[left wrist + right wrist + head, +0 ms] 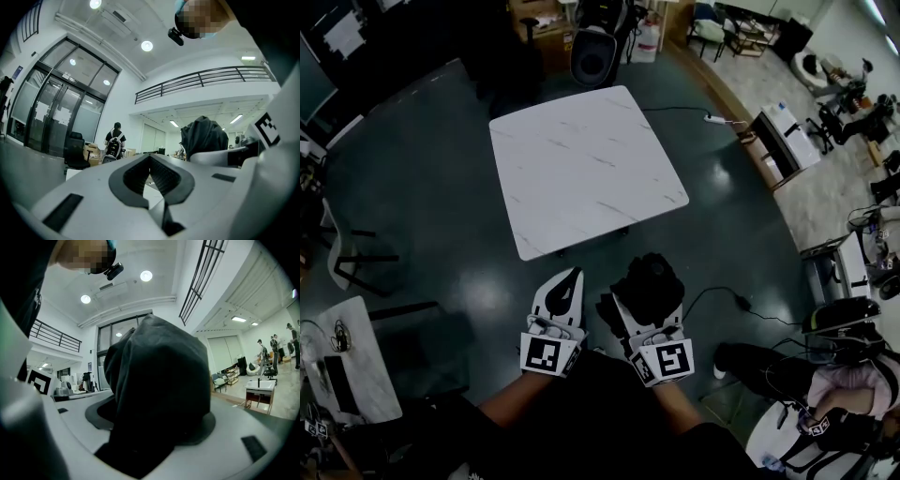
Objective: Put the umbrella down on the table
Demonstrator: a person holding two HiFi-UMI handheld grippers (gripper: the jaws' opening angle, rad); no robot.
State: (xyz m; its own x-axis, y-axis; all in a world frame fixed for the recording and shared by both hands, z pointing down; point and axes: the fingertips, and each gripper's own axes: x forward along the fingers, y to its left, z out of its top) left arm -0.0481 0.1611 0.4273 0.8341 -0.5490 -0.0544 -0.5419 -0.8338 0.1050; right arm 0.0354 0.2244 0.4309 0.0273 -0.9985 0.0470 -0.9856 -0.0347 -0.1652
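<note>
Setting: open hall with a dark glossy floor, a glass-fronted entrance and a railed balcony beyond.
Left gripper: jaws pressed together at the tips, nothing caught between them, only a small diamond-shaped hollow left between the pads; held low in front of the body, close beside the right gripper.
Right gripper: clamped onto the umbrella, black fabric filling the whole space between the jaws.
Umbrella: black, folded into a compact bundle, bunched end jutting past the jaw tips; up in the air over the floor, short of the table's near edge, not on the table. Possibly wrapped by a strap, fabric too dark to say.
Table: square white marble-look top, straight ahead of both grippers.
Cable: black, trailing on the floor to the right of the right gripper.
Power strip: white, on the floor off the table's far right corner.
Second tabletop: white, at lower left, well apart from the grippers.
People: one with a backpack standing by the entrance; another seated at lower right.
</note>
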